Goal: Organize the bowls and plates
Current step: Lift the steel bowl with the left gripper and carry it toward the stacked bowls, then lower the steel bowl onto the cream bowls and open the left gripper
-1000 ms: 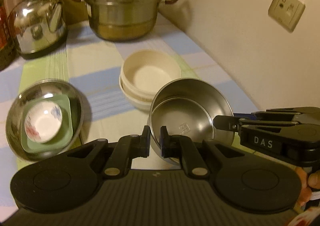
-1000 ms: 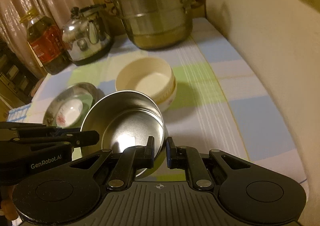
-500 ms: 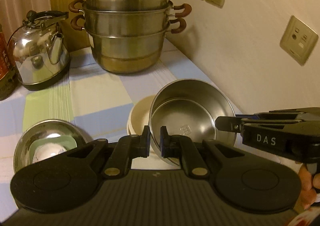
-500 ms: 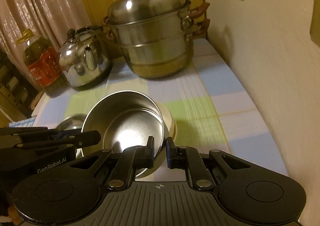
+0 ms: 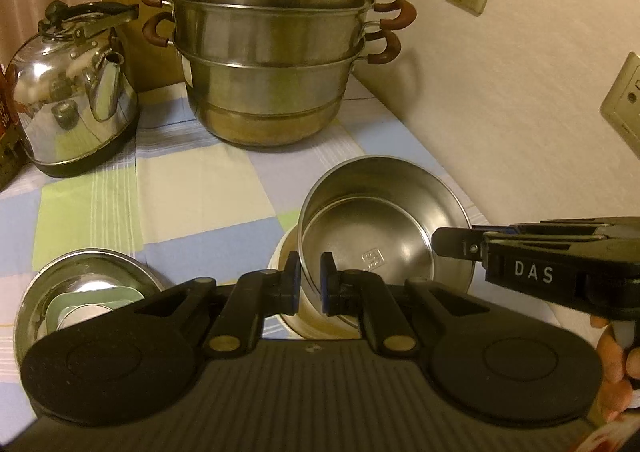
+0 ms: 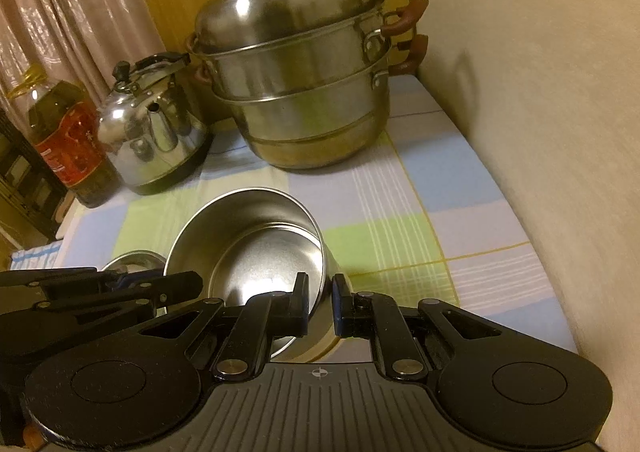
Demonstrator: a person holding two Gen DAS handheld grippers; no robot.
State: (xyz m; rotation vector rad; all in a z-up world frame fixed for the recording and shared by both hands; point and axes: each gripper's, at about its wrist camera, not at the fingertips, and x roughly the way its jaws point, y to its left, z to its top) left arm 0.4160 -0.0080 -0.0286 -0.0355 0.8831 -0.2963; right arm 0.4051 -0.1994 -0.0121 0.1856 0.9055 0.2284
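A deep steel bowl (image 5: 384,228) (image 6: 256,244) is held by both grippers. My left gripper (image 5: 307,278) is shut on its near-left rim. My right gripper (image 6: 320,302) is shut on the opposite rim and shows from the side in the left wrist view (image 5: 452,242). The steel bowl sits over the cream bowls (image 5: 286,264), whose edge peeks out beneath it; I cannot tell if it rests in them. At the left, a wide steel bowl (image 5: 80,272) (image 6: 136,260) holds a green dish (image 5: 92,302) with a small white bowl inside.
A large steel steamer pot (image 5: 272,52) (image 6: 304,84) stands at the back. A steel kettle (image 5: 72,92) (image 6: 156,132) is left of it and an oil bottle (image 6: 64,132) further left. The wall (image 5: 500,92) with sockets runs along the right of the checked tablecloth (image 5: 192,192).
Both grippers have carried the steel bowl forward and down over the cream bowls, which are now almost hidden under it. Both grips are unchanged.
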